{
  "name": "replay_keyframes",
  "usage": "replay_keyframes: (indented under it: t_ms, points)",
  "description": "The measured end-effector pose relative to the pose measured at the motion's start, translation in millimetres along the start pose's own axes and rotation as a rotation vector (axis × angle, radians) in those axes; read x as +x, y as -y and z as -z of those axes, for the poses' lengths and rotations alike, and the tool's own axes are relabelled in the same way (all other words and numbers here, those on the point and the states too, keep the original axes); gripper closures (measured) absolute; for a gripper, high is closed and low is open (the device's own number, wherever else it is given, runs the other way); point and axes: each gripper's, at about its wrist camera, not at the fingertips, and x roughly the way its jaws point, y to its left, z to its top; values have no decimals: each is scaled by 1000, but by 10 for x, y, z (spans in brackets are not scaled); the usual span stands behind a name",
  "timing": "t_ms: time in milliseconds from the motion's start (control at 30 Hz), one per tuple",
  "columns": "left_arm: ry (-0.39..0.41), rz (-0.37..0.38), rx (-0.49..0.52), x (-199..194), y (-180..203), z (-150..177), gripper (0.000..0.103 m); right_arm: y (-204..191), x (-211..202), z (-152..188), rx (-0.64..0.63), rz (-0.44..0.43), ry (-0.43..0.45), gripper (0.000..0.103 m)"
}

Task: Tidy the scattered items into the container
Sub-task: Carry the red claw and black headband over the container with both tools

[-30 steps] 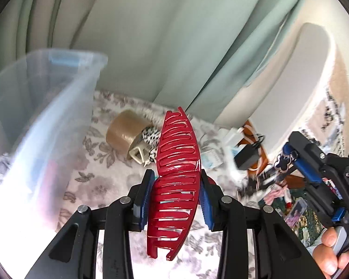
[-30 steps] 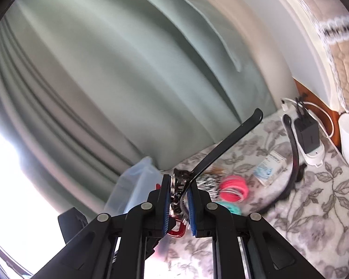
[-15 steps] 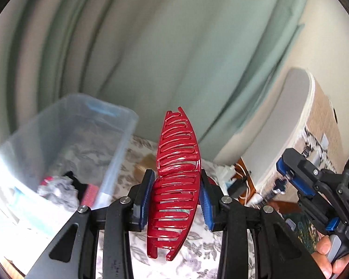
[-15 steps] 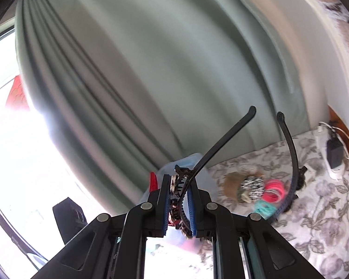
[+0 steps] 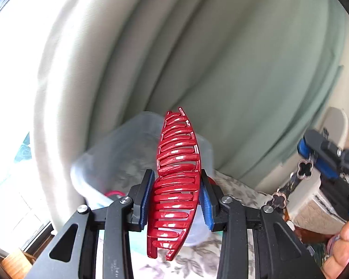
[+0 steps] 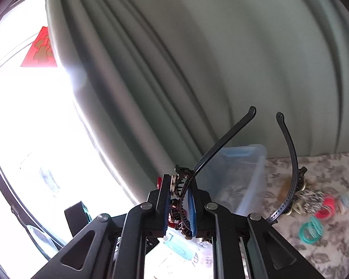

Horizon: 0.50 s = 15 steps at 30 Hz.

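My left gripper (image 5: 175, 200) is shut on a glossy red hair clip (image 5: 176, 174), which stands upright between the blue pads. Right behind the clip is the clear plastic container (image 5: 118, 153), with a few items at its bottom. My right gripper (image 6: 179, 204) is shut on a black headband (image 6: 223, 141); its two thin ends arc up and to the right. The container (image 6: 242, 174) lies just beyond that gripper's fingers. In the left wrist view, the right gripper (image 5: 323, 160) shows at the right edge, and clover-shaped ornaments (image 5: 304, 172) hang from it.
A grey-green curtain (image 5: 221, 69) fills the background, beside a bright window at the left. On the floral cloth (image 6: 325, 255) lie pink hair ties (image 6: 327, 209), teal hair ties (image 6: 310, 230) and a spotted item (image 6: 310, 196). A person's fingers (image 5: 344, 234) show at the right edge.
Both grippers have risen and swung towards the container, which now sits straight ahead of the left gripper instead of at the left edge. Both grips are unchanged.
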Motion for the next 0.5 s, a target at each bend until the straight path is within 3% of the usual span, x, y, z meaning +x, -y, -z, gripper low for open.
replay_keyframes:
  t_ms: [200,500]
  points:
    - [-2,-60,-12,161,-256,-51,65,-77,592,57,-53,-61,-71,88]
    - [-53,-68,20,528,-344,-57,65,314,1259,307,12,-22,-203,88]
